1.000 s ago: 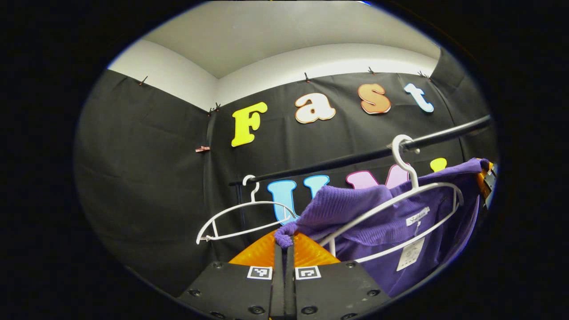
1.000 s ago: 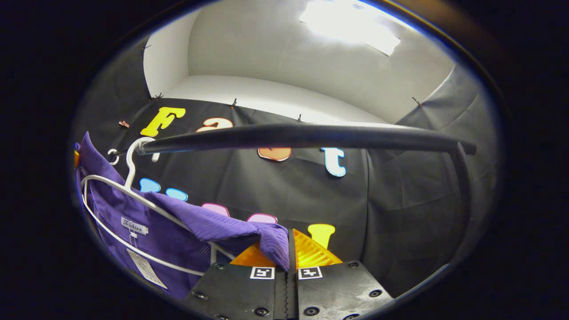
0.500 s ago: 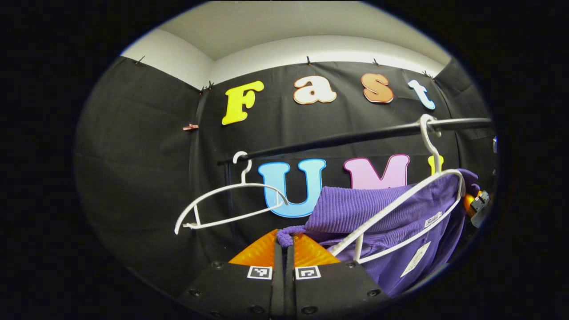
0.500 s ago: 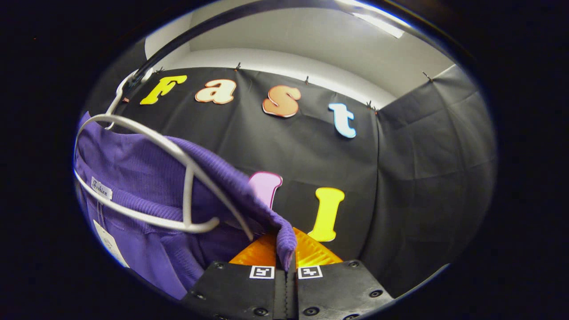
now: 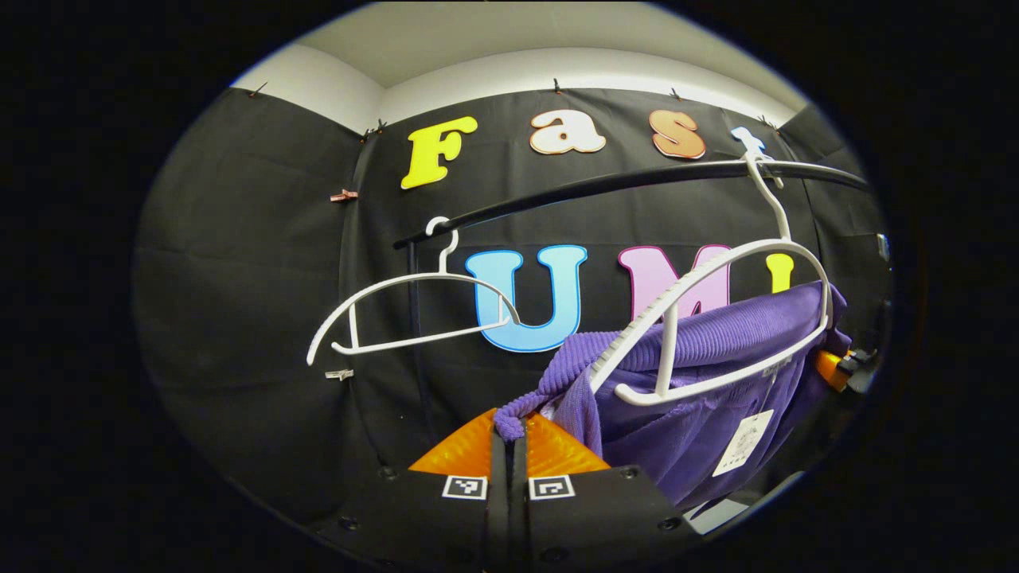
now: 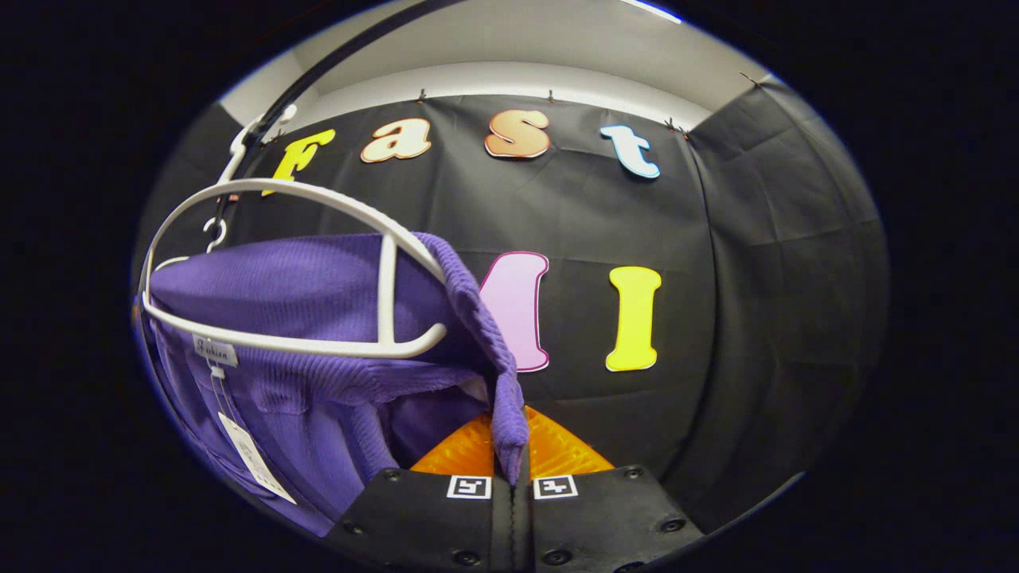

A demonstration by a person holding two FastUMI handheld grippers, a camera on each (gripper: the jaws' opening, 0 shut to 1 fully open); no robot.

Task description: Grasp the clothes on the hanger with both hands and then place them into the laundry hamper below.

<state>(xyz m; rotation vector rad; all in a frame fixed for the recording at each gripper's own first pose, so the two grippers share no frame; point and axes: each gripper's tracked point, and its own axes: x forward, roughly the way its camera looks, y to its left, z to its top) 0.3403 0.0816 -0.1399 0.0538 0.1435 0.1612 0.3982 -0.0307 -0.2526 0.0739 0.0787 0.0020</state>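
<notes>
In the left gripper view, the left gripper [image 5: 509, 434] pinches one corner of a purple ribbed sweater [image 5: 700, 374] between its two orange fingers [image 5: 458, 450], which are pressed together on the knit. In the right gripper view, the right gripper [image 6: 516, 455] has its own two orange fingers [image 6: 561, 452] clamped on the opposite corner of the same single garment, which sags between the two tools with two paper tags [image 5: 742, 442] dangling from its neck. Just behind, one white plastic hanger [image 5: 716, 318] rises through the sweater's neck opening, its shoulders bare above the fabric. A second white hanger [image 5: 414, 310] hangs empty farther along. Both hook over one black rail [image 5: 605, 185] crossing before the black booth cloth.
</notes>
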